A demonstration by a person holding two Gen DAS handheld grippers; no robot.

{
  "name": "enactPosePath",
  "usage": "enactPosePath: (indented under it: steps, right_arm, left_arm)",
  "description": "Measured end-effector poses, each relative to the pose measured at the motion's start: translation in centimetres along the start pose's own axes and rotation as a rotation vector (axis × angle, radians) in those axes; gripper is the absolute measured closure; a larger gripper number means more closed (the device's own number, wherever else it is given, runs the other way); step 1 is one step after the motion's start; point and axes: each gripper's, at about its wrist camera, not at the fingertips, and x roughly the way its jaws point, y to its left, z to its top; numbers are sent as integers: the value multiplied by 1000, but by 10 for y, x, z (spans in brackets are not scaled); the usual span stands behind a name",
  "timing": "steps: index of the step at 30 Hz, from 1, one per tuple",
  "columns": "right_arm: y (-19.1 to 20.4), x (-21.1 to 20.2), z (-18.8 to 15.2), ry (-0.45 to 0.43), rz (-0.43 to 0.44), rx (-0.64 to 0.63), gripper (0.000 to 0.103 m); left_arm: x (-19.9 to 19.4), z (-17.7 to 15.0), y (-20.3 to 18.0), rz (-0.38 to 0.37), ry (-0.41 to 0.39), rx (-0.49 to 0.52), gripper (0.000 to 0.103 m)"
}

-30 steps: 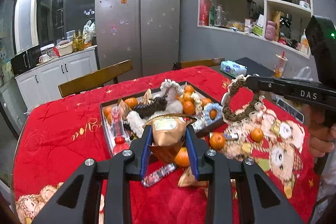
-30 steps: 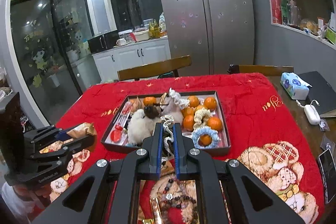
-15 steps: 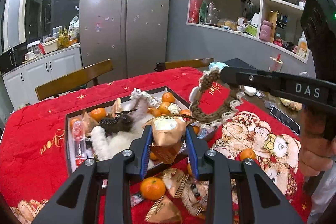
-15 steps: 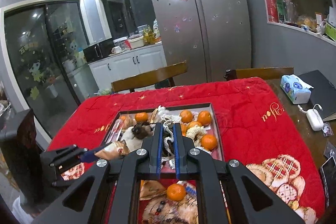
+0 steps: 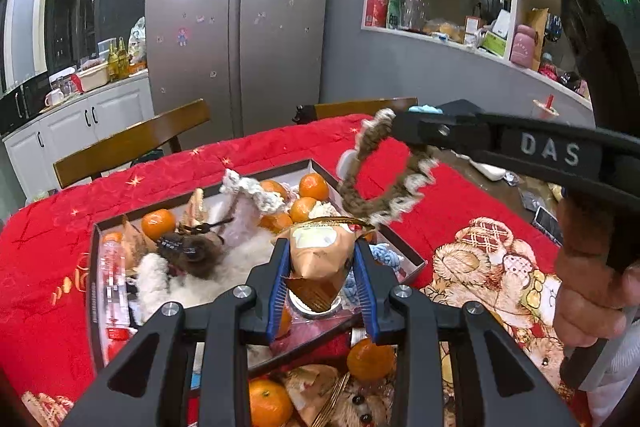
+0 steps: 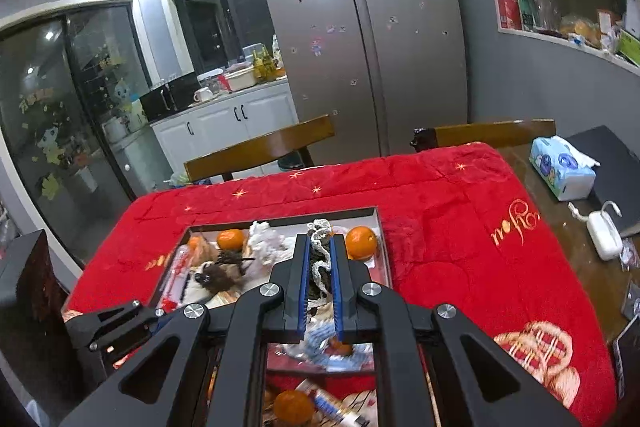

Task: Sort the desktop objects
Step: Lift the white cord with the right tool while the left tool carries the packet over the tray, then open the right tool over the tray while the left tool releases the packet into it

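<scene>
Left claw [image 5: 322, 269] gripped a crinkled tan snack packet [image 5: 320, 255] above the grey tray [image 5: 93, 267]. Right claw [image 6: 320, 259] pinched a brown-and-white braided rope ring [image 5: 384, 183], dangling over the tray's far corner.

I see my left gripper [image 5: 321, 269] clamped on a brown snack packet [image 5: 319, 259], held above the tray [image 5: 93, 291] of oranges [image 5: 158, 224] and plush toys. At right, my right gripper [image 5: 404, 131] pinches a braided rope ring [image 5: 384, 179] — it dangles over the tray's far corner, above the red cloth [image 5: 44, 267].
</scene>
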Motion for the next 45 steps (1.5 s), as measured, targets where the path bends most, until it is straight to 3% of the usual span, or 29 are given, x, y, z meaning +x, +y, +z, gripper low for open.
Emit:
enactPosePath:
  steps: [9, 19, 23, 30, 45]
  right_arm:
    - [2, 30, 6, -2, -8, -40, 93]
    - [3, 68, 7, 27, 5, -81, 93]
    - [-5, 86, 3, 92, 6, -82, 92]
    - [-21, 110, -7, 173, 35, -60, 92]
    - [-22, 115, -13, 189, 58, -34, 89]
  left_arm:
    - [31, -8, 0, 3, 39, 0, 71]
    - [69, -17, 5, -85, 96, -23, 71]
    - [78, -20, 7, -90, 117, -33, 71]
    - [90, -24, 14, -32, 150, -66, 70]
    - [96, -26, 12, -1, 148, -53, 70]
